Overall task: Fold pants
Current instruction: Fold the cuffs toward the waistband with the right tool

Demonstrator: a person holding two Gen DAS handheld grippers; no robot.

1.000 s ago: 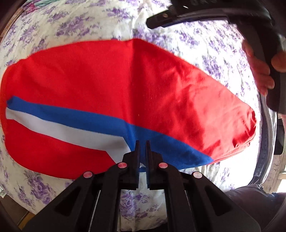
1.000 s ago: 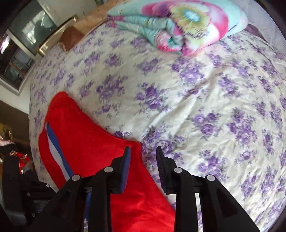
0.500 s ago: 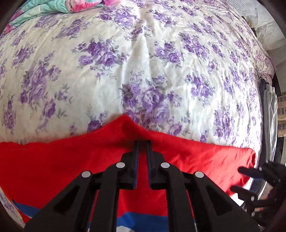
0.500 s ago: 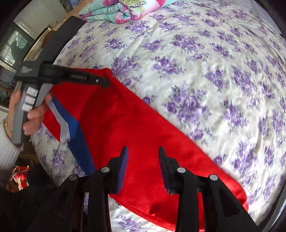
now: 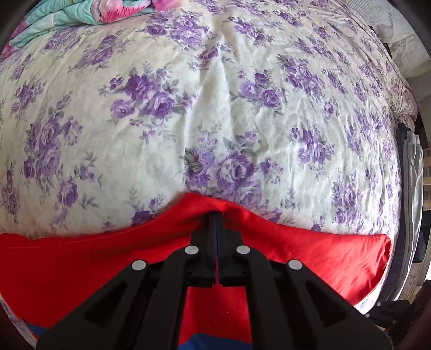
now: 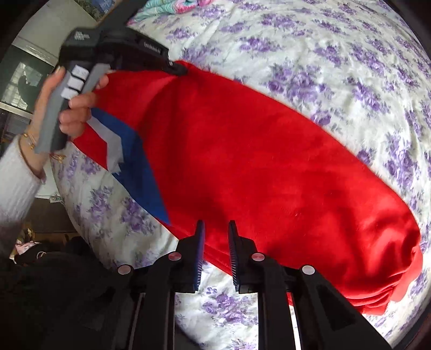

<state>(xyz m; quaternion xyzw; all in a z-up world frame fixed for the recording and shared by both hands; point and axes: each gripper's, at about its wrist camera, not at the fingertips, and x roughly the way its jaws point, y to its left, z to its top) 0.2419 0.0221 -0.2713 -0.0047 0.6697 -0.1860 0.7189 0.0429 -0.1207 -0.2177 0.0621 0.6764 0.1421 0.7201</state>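
A bed (image 5: pixel 215 107) under a cream sheet printed with purple flowers fills the room, with a folded bright quilt (image 5: pixel 67 13) at its far end and a window (image 6: pixel 18 78) to one side. Red pants (image 6: pixel 256 161) with a blue-and-white stripe lie along the near edge. The right claw (image 6: pixel 215 231), jaws apart, hovers over their near hem. The left claw (image 5: pixel 216 215) is clamped on their far edge, lifting it into a peak.
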